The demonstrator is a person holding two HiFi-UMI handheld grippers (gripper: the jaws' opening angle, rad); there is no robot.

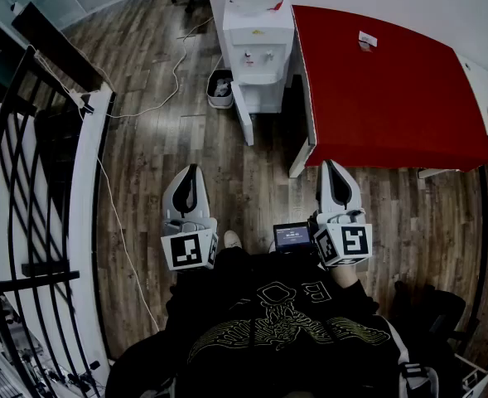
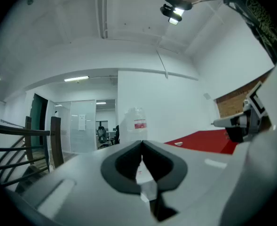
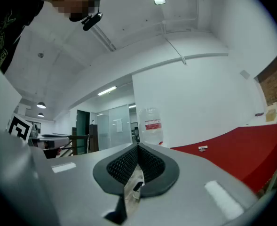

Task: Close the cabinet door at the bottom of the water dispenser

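Note:
The white water dispenser [image 1: 258, 44] stands against the far wall, its clear bottle [image 2: 137, 121] on top. The low cabinet door [image 1: 244, 116] hangs open, swung out toward me. Both grippers are level and close to my body, well short of the dispenser and pointing at it. My left gripper [image 1: 192, 168] has its jaws together with nothing between them, which also shows in the left gripper view [image 2: 142, 142]. My right gripper [image 1: 328, 164] is likewise shut and empty [image 3: 138, 146]. The bottle [image 3: 152, 126] shows above its jaws.
A red table [image 1: 384, 81] stands right beside the dispenser. A black stair railing [image 1: 28, 181] runs along the left. A cable [image 1: 173, 73] trails over the wood floor, and a small grey bin [image 1: 220, 88] sits left of the dispenser. A small screen [image 1: 292, 236] is at my chest.

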